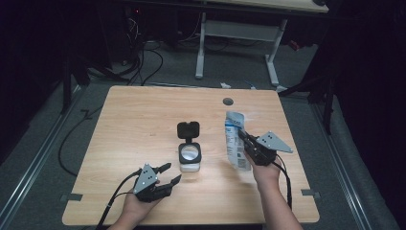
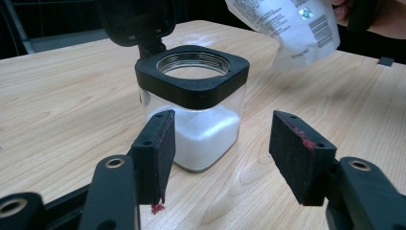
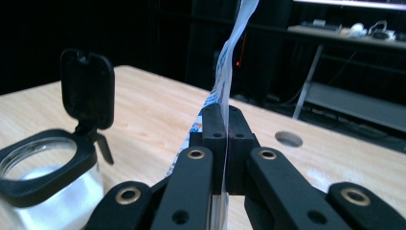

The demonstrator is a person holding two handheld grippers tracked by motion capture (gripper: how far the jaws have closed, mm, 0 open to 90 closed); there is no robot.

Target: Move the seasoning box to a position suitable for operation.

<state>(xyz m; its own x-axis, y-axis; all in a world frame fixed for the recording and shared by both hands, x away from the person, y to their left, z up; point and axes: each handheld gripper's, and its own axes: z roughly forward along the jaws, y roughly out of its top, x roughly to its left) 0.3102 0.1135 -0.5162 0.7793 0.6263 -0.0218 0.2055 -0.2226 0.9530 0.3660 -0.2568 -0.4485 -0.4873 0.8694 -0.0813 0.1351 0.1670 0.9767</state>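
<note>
Meanwhile the right gripper (image 1: 245,139) pinched a white pouch (image 1: 234,139) flat between its pads, holding it upright off the table (image 1: 139,110). Just ahead of the left gripper (image 1: 167,175), whose jaws stood spread and empty, sat the open jar (image 2: 194,105) of white powder.

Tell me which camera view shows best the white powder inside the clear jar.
The left gripper view: the white powder shows through the side of the jar, filling its lower part. The high view looks down through the jar's open mouth. The right gripper view shows the powder as a blurred pale mass at its edge.
</note>
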